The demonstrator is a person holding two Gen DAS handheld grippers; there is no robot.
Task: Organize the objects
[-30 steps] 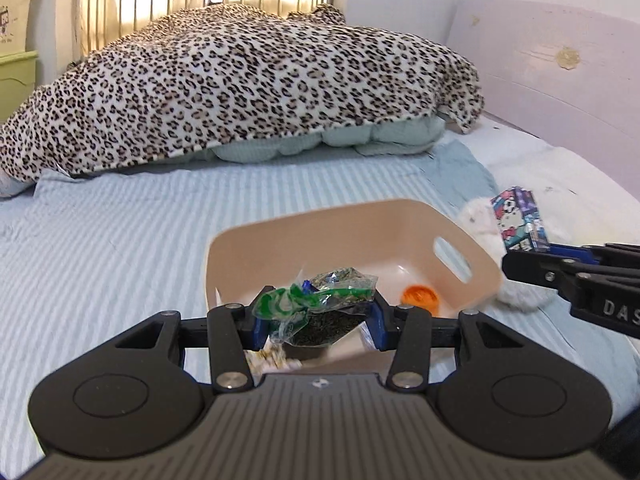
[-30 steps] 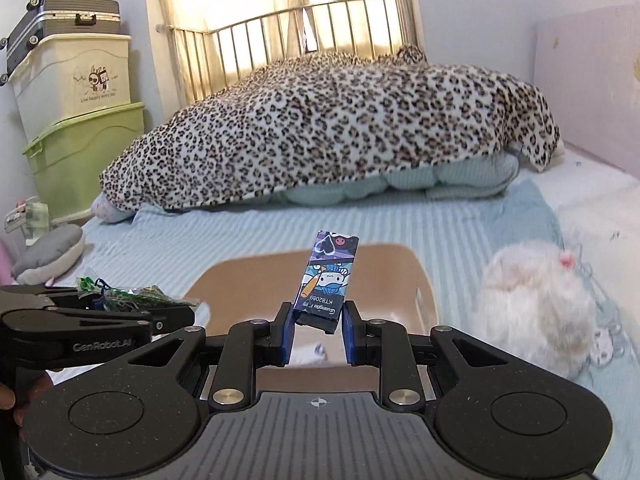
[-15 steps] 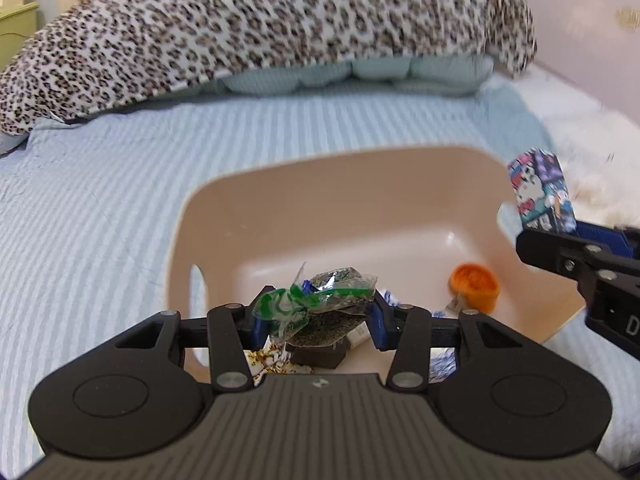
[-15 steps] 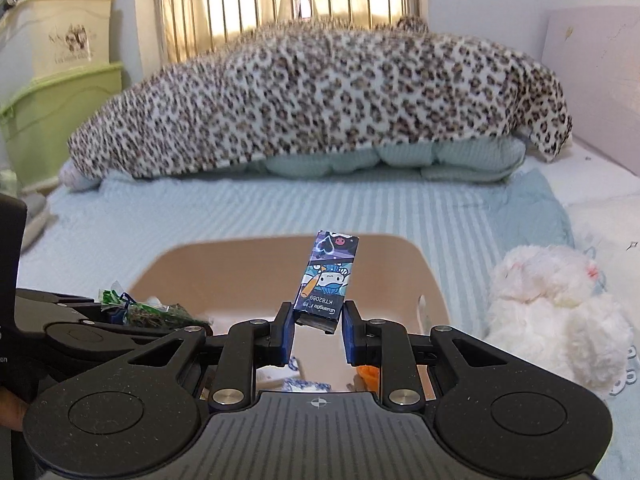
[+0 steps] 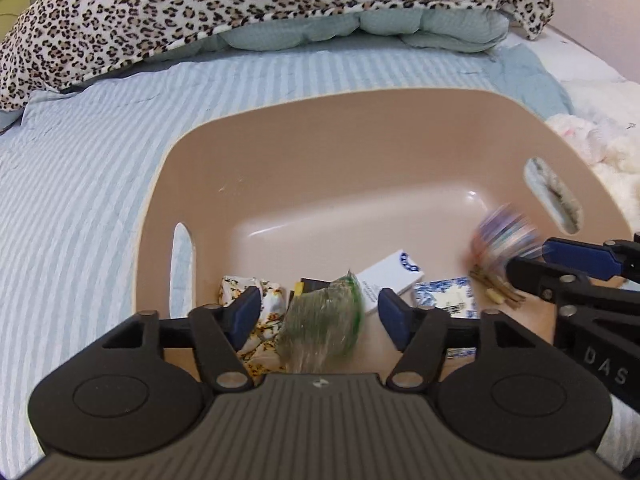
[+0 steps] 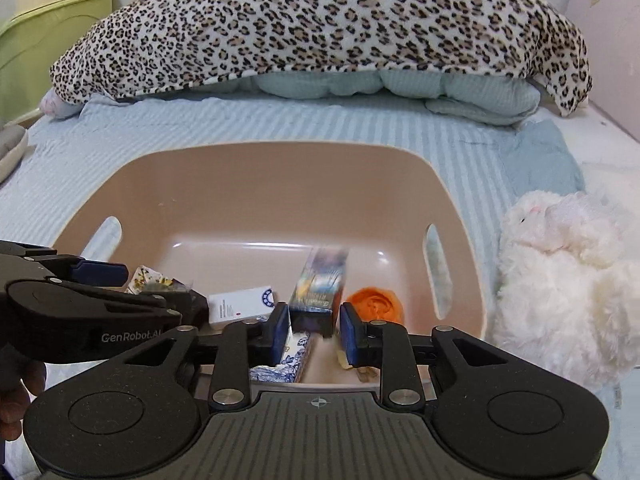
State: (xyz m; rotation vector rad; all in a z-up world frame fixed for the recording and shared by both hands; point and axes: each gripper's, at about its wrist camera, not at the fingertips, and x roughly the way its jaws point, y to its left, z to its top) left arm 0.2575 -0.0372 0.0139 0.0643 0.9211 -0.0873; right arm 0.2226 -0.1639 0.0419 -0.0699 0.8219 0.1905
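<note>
A tan plastic basin (image 5: 360,140) sits on the striped bed; it also shows in the right wrist view (image 6: 280,184). My left gripper (image 5: 318,314) is open over its near edge, and a blurred green-and-clear packet (image 5: 320,328) drops between the fingers. My right gripper (image 6: 314,334) is open, and a blurred colourful small box (image 6: 320,284) falls between its fingers; the box shows blurred in the left wrist view (image 5: 502,240). In the basin lie a white card box (image 6: 240,304), an orange lid (image 6: 374,304), a floral packet (image 5: 260,316) and a blue-white packet (image 5: 444,300).
A white plush toy (image 6: 560,280) lies right of the basin. A leopard-print blanket (image 6: 320,28) over a teal quilt covers the far bed. A green storage bin (image 6: 48,52) stands at far left. A pink headboard (image 6: 608,40) is at right.
Both grippers moved forward over the basin and opened. The green packet left the left gripper and the colourful box left the right gripper; both are dropping into the basin.
</note>
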